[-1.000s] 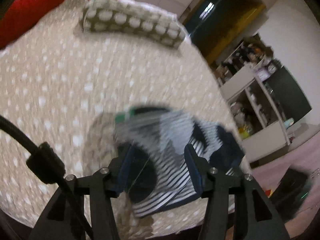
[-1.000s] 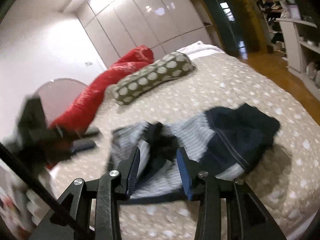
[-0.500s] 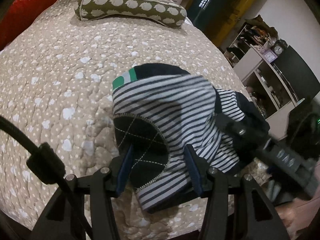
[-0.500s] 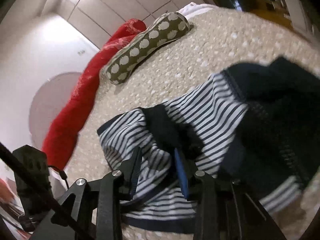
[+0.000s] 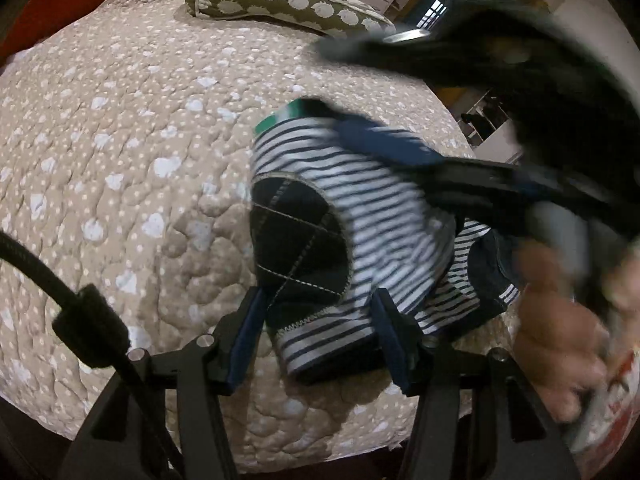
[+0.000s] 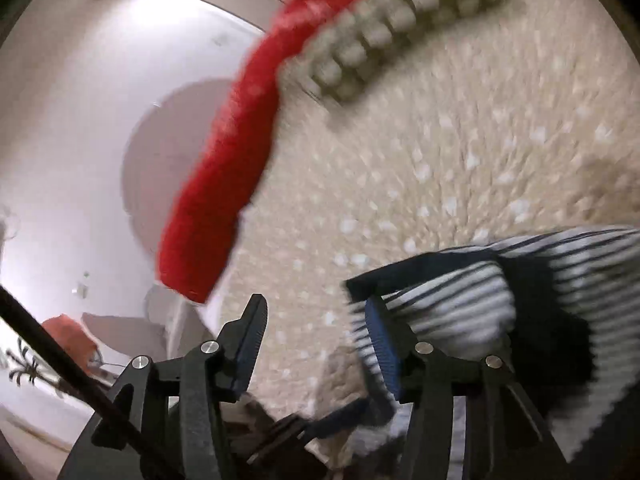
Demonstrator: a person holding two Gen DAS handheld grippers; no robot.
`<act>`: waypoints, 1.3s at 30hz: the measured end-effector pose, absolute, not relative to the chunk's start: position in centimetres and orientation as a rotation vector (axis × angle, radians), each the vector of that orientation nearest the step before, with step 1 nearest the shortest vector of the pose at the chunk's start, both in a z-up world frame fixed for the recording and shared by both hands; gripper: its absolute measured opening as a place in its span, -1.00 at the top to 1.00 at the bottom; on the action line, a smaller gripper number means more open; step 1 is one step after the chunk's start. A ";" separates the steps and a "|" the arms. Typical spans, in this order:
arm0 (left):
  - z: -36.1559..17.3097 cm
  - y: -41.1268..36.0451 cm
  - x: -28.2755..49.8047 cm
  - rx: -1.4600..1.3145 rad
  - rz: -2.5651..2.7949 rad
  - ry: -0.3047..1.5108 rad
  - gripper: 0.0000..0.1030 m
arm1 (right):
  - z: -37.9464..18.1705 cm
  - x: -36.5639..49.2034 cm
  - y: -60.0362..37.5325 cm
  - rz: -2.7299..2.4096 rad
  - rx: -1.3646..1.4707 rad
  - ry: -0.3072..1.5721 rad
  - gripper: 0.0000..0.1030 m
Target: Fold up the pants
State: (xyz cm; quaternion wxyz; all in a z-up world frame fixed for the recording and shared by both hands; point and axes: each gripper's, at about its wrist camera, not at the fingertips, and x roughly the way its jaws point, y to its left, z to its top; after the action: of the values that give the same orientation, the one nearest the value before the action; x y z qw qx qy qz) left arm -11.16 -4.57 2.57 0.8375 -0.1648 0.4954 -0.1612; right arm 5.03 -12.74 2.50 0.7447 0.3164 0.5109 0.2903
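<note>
pants (image 5: 372,216): small striped knit, soft, light, folded on bedspread (image 5: 120,128), well short of spotted pillow (image 5: 280,0).
left gripper (image 5: 316,336): jaws apart, straddling near hem.
right gripper (image 6: 316,344): just opened, nothing between.
hold: hem corners.

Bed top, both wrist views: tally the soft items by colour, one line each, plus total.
Navy-and-white striped: 1, the pants
Olive with pale spots: 1, the long pillow
Red: 1, the blanket along the bed's far edge
Beige dotted: 1, the quilt beneath them all
Total: 4
</note>
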 end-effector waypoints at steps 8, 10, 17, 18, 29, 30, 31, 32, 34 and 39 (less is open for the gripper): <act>2.0 -4.0 -11.4 -0.375 -0.368 1.052 0.00 | 2.6 5.2 -15.8 0.498 0.738 0.975 -0.04; 2.0 -4.0 -11.4 -0.375 -0.366 1.052 -0.01 | 4.0 3.3 -17.3 0.474 0.689 0.926 -0.08; 2.5 -5.0 -11.5 -0.340 -0.350 1.052 -0.04 | 3.4 -2.5 -21.1 0.383 0.600 0.904 -0.08; 2.8 -5.0 -11.6 -0.338 -0.353 1.057 -0.04 | 2.8 -3.2 -21.2 0.339 0.543 0.917 0.01; 8.2 -8.5 -10.6 -0.223 -0.528 1.015 -0.10 | 3.3 -14.0 -29.9 0.148 0.589 0.706 -0.19; 8.9 -9.7 -10.0 -0.205 -0.551 1.007 -0.13 | 3.0 -14.4 -30.7 0.131 0.613 0.701 -0.32; 9.4 -10.8 -9.3 -0.188 -0.569 1.009 -0.18 | 2.7 -14.5 -31.4 0.107 0.638 0.700 -0.38; 9.8 -12.3 -8.3 -0.168 -0.595 1.018 -0.19 | 2.3 -14.6 -32.2 0.086 0.660 0.698 -0.39; 10.2 -16.0 -6.5 -0.119 -0.665 1.045 -0.19 | 1.4 -14.2 -33.5 0.068 0.726 0.698 -0.39; 9.3 -24.9 -1.1 0.034 -0.778 1.149 -0.19 | 1.4 -13.5 -34.3 0.115 0.770 0.688 -0.40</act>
State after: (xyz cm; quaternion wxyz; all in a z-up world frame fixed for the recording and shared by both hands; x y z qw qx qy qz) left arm -1.08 -24.91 9.29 0.7685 0.0156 0.5296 -0.3587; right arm -13.49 -34.30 1.38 0.8681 0.3677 0.3289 0.0551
